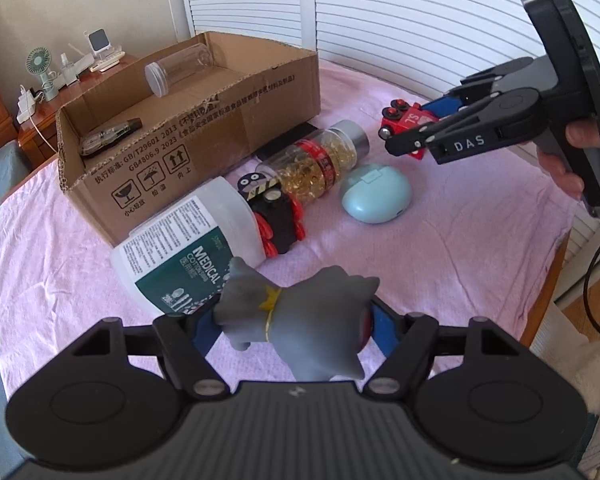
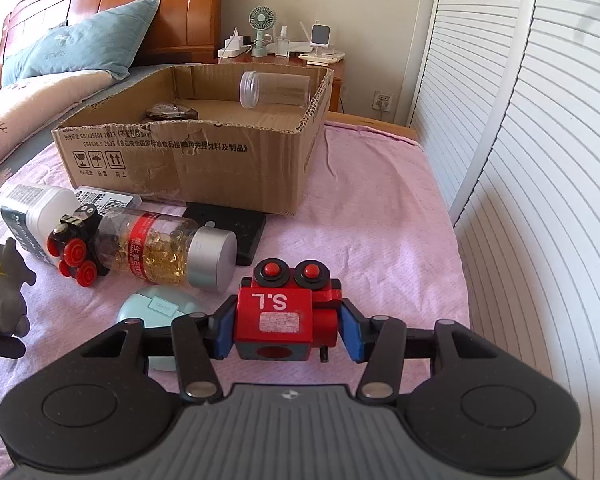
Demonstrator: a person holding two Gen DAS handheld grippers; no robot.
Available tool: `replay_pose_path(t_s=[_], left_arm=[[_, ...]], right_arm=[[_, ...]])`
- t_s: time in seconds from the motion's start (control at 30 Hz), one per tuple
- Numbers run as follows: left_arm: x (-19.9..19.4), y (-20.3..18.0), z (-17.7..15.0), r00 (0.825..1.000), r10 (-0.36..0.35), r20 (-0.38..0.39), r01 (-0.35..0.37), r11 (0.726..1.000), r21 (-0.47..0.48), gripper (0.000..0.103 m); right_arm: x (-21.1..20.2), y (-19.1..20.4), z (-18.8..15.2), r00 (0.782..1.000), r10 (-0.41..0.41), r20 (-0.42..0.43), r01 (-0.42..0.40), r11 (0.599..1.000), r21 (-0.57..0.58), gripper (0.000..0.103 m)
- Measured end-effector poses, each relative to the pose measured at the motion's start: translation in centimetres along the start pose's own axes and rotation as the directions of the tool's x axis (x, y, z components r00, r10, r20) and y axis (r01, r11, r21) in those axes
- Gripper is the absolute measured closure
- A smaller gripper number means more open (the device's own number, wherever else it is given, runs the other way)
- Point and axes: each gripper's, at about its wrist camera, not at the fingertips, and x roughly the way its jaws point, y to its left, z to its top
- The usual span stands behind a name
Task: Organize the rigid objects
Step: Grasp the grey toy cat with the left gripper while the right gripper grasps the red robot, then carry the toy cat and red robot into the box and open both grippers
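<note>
My left gripper [image 1: 296, 328] is shut on a grey toy figure [image 1: 300, 320] with a yellow band, held above the pink cloth; the figure also shows in the right wrist view [image 2: 4, 292]. My right gripper [image 2: 288, 328] is shut on a red toy train car [image 2: 288, 316] marked "S.L", held above the cloth; it shows in the left wrist view [image 1: 408, 124] too. An open cardboard box [image 2: 188, 160] stands behind, holding a clear jar [image 2: 274, 89] and a dark round object [image 2: 172, 114].
On the cloth lie a capsule bottle [image 2: 168, 252], a black-and-red toy train [image 2: 74, 246], a white medical cotton tub [image 1: 188, 240], a pale blue case [image 1: 376, 194] and a black flat box [image 2: 228, 228]. A nightstand with a fan [image 2: 262, 28] stands behind.
</note>
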Motion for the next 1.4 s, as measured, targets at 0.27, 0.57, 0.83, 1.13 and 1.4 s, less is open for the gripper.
replay_pose_path(t_s=[0.27, 0.57, 0.83, 1.13, 1.4], left_arm=[[-2.8, 1.0, 3.1, 0.999, -0.011, 0.036, 0.010, 1.000, 0.026, 0.030], [-3.7, 5.8, 10.5, 0.986, 0.117, 0.121, -0.118, 0.993, 0.002, 0.030], [0.8, 9.6, 15.0, 0.979, 0.191, 0.068, -0.191, 0.982, -0.006, 0.030], [3.2, 11.9, 15.0, 0.984, 0.168, 0.063, -0.164, 0.985, -0.062, 0.016], [1.8, 11.6, 13.3, 0.986, 0.156, 0.062, -0.154, 0.987, -0.038, 0.014]], right_arm=[[-3.0, 0.1, 2.8, 0.997, 0.062, 0.040, -0.060, 0.997, -0.042, 0.047], [-4.9, 1.7, 9.0, 0.983, 0.106, 0.147, -0.089, 0.989, -0.118, 0.047], [-2.1, 2.3, 12.9, 0.984, 0.127, 0.122, -0.112, 0.986, -0.122, 0.047], [0.6, 3.2, 15.0, 0.988, 0.125, 0.092, -0.111, 0.984, -0.137, 0.047], [4.0, 4.0, 17.1, 0.994, 0.100, 0.047, -0.092, 0.984, -0.154, 0.047]])
